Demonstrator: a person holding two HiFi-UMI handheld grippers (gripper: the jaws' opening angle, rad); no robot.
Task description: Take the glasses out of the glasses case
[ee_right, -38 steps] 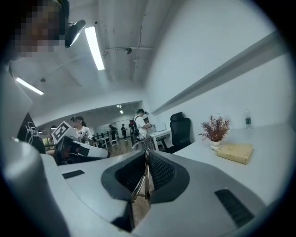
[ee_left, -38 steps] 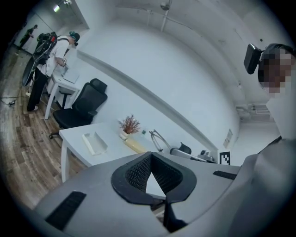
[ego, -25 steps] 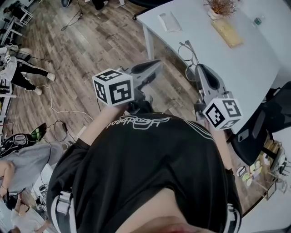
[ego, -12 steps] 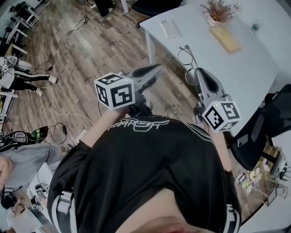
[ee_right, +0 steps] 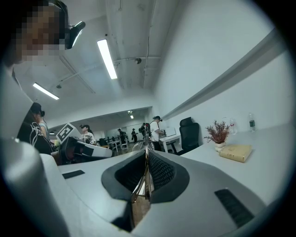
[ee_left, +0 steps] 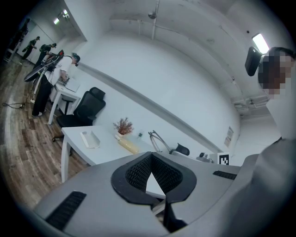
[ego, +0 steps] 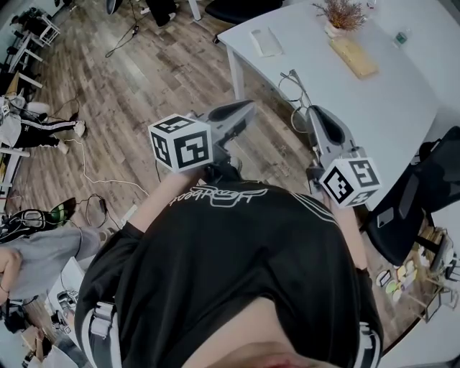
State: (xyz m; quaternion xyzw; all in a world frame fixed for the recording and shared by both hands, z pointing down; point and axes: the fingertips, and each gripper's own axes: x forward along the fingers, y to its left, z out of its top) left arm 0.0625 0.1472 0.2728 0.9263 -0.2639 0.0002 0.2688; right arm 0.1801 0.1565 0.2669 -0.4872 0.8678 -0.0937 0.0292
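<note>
Thin wire-framed glasses [ego: 293, 88] hang over the near edge of the white table [ego: 402, 108], with my right gripper [ego: 315, 115] shut on one of their arms. In the right gripper view that metal arm [ee_right: 145, 173] runs between the closed jaws of the right gripper [ee_right: 146, 153]. My left gripper [ego: 248, 108] is shut with nothing in it and is held over the wooden floor, left of the glasses. The left gripper view shows its jaws closed at the left gripper [ee_left: 151, 159], with the glasses [ee_left: 158, 139] beyond. A white open glasses case [ego: 264, 40] lies at the table's far corner.
A tan book [ego: 353, 56], a potted dried plant [ego: 343, 13] and a small bottle [ego: 401, 34] stand on the table. A black office chair [ego: 417, 194] is at the right. Cables [ego: 93, 172] and people are on the wooden floor at the left.
Both grippers are almost where they were, and the right one still holds the glasses. The view has shifted slightly, and a person at the far left has moved off.
</note>
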